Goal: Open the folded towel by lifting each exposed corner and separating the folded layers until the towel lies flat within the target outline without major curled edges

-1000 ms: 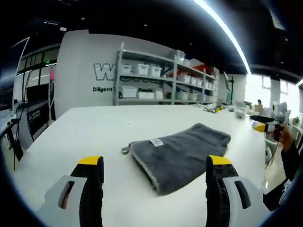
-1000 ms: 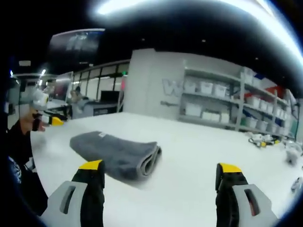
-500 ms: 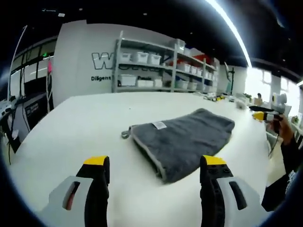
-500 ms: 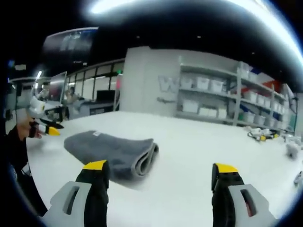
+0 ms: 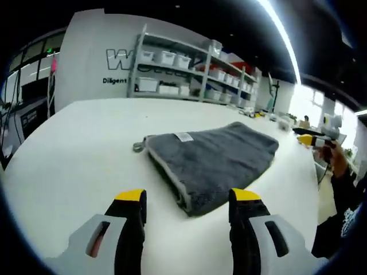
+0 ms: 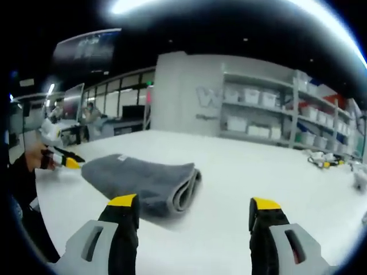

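I see the folded grey towel (image 5: 212,160) lying on the white worktop (image 5: 74,149) at frame centre, its near corner just above my left claw (image 5: 187,200), jaws apart and empty, nearer than my right claw (image 6: 195,206), also apart.

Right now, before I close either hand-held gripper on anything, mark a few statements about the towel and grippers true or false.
1. The towel is folded. True.
2. The left hand-held gripper grips the towel. False: its jaws are open, short of the near corner.
3. A white label shows on the towel. True.
4. The towel hangs over the table edge. False: it lies wholly on the tabletop.
5. The right hand-held gripper is open and holds nothing. True.
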{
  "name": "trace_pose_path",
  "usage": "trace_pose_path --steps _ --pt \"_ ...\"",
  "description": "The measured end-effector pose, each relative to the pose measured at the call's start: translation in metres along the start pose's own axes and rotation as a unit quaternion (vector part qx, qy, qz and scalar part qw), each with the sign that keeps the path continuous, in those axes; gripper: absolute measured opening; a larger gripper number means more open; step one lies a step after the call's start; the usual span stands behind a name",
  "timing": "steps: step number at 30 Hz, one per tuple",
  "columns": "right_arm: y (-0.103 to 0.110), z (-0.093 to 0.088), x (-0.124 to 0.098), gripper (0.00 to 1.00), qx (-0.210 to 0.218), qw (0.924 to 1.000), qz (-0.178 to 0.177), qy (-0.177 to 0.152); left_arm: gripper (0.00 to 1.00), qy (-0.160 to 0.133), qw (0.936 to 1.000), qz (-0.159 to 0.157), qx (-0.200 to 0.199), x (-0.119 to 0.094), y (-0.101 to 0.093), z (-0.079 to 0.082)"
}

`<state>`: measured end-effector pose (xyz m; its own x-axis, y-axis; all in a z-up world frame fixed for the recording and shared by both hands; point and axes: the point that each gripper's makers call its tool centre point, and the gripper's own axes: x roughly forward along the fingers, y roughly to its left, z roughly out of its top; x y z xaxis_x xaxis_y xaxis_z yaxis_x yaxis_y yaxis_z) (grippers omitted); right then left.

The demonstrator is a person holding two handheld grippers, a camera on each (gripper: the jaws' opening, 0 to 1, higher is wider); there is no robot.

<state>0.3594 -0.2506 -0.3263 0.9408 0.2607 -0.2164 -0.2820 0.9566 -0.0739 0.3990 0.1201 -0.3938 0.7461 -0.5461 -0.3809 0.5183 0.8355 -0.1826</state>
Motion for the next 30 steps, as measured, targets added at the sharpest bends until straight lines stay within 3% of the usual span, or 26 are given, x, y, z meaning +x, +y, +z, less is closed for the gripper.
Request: trace_pose_path --steps 3,7,14,20,27,30 --pt "0.007 -0.002 0.005 0.74 0.001 1.0 0.003 0.009 0.54 0.006 1.0 -0.005 -0.001 0.003 -0.003 -0.003" --pt "0.01 -0.009 0.016 0.72 -0.006 0.9996 0.0 0.026 0.44 0.006 0.9998 -0.019 -0.003 0.005 -0.009 -0.002" --pt "0.026 -0.012 0.029 0.58 -0.024 0.999 0.019 0.032 0.43 0.007 0.9997 -0.022 0.001 0.011 -0.008 -0.003" --pt "0.032 -0.017 0.039 0.45 -0.033 0.9983 0.029 0.038 0.3 0.004 0.9993 -0.026 0.026 0.014 -0.01 -0.006" --pt "0.04 -0.022 0.05 0.37 -0.026 0.9975 0.048 0.045 0.25 0.002 0.9991 -0.024 0.034 0.016 -0.009 -0.007" --pt "0.041 -0.022 0.055 0.29 -0.025 0.9976 0.049 0.042 0.22 -0.001 0.9989 -0.03 0.036 0.016 -0.01 -0.007"
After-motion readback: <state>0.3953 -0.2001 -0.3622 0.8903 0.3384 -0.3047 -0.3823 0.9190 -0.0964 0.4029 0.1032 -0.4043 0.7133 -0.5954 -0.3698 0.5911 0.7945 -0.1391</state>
